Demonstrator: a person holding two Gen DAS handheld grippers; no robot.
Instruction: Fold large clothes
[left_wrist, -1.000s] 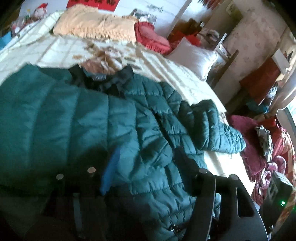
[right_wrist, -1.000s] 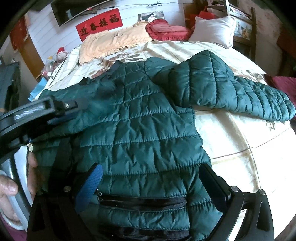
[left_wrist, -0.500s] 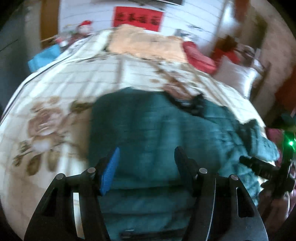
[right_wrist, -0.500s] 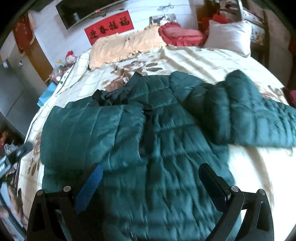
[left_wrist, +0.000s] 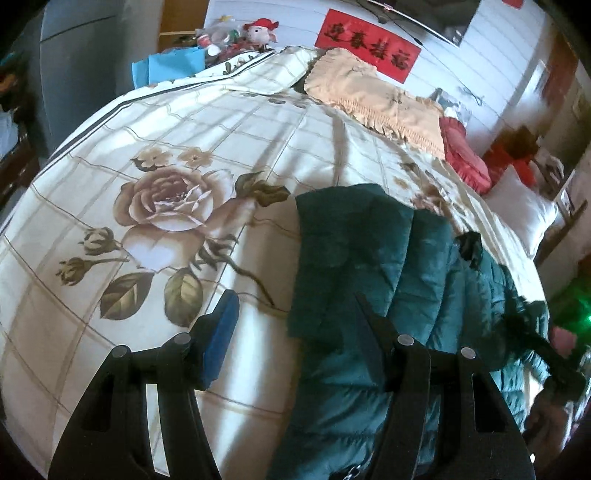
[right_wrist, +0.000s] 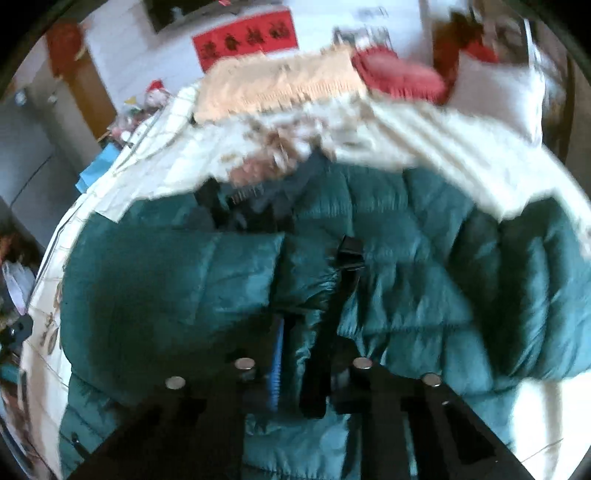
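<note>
Bedroom setting: your work surface is a bed (left_wrist: 155, 147) dressed in a cream checked cover printed with a large rose and leaves. At its head lie a peach fringed pillow (left_wrist: 373, 96), a red cushion (left_wrist: 465, 155) and a white pillow (left_wrist: 524, 214); a red banner with dark characters (left_wrist: 369, 48) hangs on the white wall behind, and a small plush toy in a red hat (left_wrist: 260, 31) sits among clutter beside the bed. Item in hand: one dark green quilted jacket (right_wrist: 424, 266), spread across the bed with its collar toward the pillows and one side folded in over the front. Your left gripper (left_wrist: 291, 325) hovers with its jaws spread partway, the blue-padded finger over bare bed cover and the black finger over the jacket's edge, nothing pinched between them. Your right gripper (right_wrist: 299, 354) is above the jacket's middle, next to the dark zipper strip, its jaws closing to a narrow gap with a fold of green fabric between them; blur hides whether the pads press on it.
</note>
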